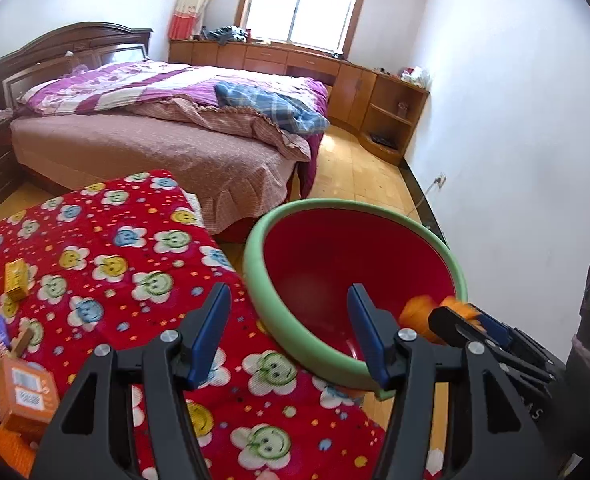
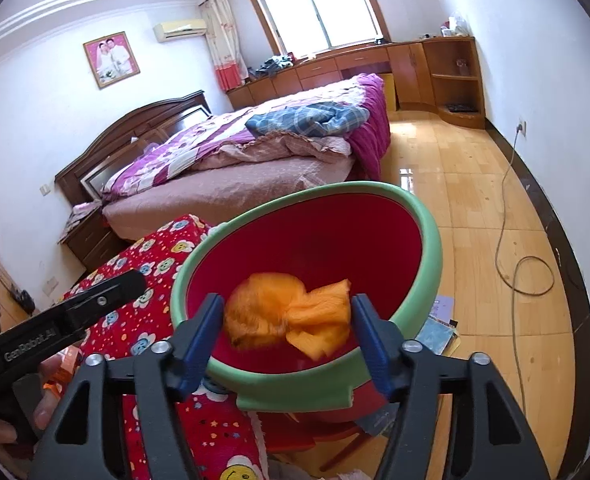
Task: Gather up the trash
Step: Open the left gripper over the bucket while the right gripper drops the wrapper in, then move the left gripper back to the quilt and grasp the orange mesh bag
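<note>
- Holding the right gripper (image 2: 288, 338) over the red basin (image 2: 431, 240), you kept its blue pads apart, one on each side of the crumpled orange tissue (image 2: 291, 320).
- Whether those pads pressed on the tissue could not be told; a sliver of gap showed on the right side.
- The tissue sat above the basin's red interior, inside its green rim.
- You held the left gripper (image 1: 291, 332) with its fingers wide and nothing between them.
- Its left finger stood over the red flower-print cloth (image 1: 135, 248); its right finger stood over the basin's near rim.
- Small cardboard boxes (image 1: 17, 280) lay on the cloth, at the left edge of the left wrist view.
- The basin stood just beside the cloth-covered surface.
</note>
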Available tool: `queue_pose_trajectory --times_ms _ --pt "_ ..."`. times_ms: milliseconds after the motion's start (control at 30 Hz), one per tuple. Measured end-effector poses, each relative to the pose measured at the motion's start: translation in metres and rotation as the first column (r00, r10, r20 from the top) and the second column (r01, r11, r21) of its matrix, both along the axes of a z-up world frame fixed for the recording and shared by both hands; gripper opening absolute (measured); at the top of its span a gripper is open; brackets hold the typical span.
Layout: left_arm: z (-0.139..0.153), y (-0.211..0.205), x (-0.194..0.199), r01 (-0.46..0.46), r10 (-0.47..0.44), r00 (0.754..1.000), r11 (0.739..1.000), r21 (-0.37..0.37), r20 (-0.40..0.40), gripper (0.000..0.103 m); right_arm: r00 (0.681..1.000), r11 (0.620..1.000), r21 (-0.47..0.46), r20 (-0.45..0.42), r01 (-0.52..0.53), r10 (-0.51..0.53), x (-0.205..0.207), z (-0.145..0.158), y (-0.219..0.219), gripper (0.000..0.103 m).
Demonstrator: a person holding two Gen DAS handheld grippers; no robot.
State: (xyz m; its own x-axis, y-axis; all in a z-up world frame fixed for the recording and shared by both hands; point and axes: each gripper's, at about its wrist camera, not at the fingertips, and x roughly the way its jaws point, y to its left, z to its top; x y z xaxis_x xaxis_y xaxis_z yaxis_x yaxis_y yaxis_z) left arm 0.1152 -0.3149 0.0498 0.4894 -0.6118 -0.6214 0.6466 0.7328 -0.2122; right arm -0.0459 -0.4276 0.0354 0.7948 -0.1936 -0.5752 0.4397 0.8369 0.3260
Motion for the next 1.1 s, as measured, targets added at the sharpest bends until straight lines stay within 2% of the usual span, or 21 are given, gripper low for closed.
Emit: queue_pose_trajectory --times_ms 333,633,900,1100 --pt "0.01 0.045 -0.009 -0.087 0.087 0.996 0.996 -0.009 -0.019 0.06 1.0 1.0 0.006 0.025 -0.012 0.012 -0.006 0.01 0.015 0.068" --pt "0.017 0.093 -0.021 -0.169 0.169 0.986 0.986 0.0 -0.014 0.061 0.997 0.998 0.004 0.045 -0.063 0.062 -0.012 0.022 0.042 0.068" --pt "0.016 0.144 -0.032 -0.267 0.268 0.963 0.963 0.037 -0.026 0.061 0.99 0.99 0.003 0.034 -0.139 0.138 -0.009 0.023 0.077 0.068" --pt "0.007 0.176 -0.032 -0.34 0.344 0.938 0.937 0.086 -0.039 0.061 0.982 0.982 0.006 0.023 -0.188 0.188 -0.006 0.022 0.097 0.068"
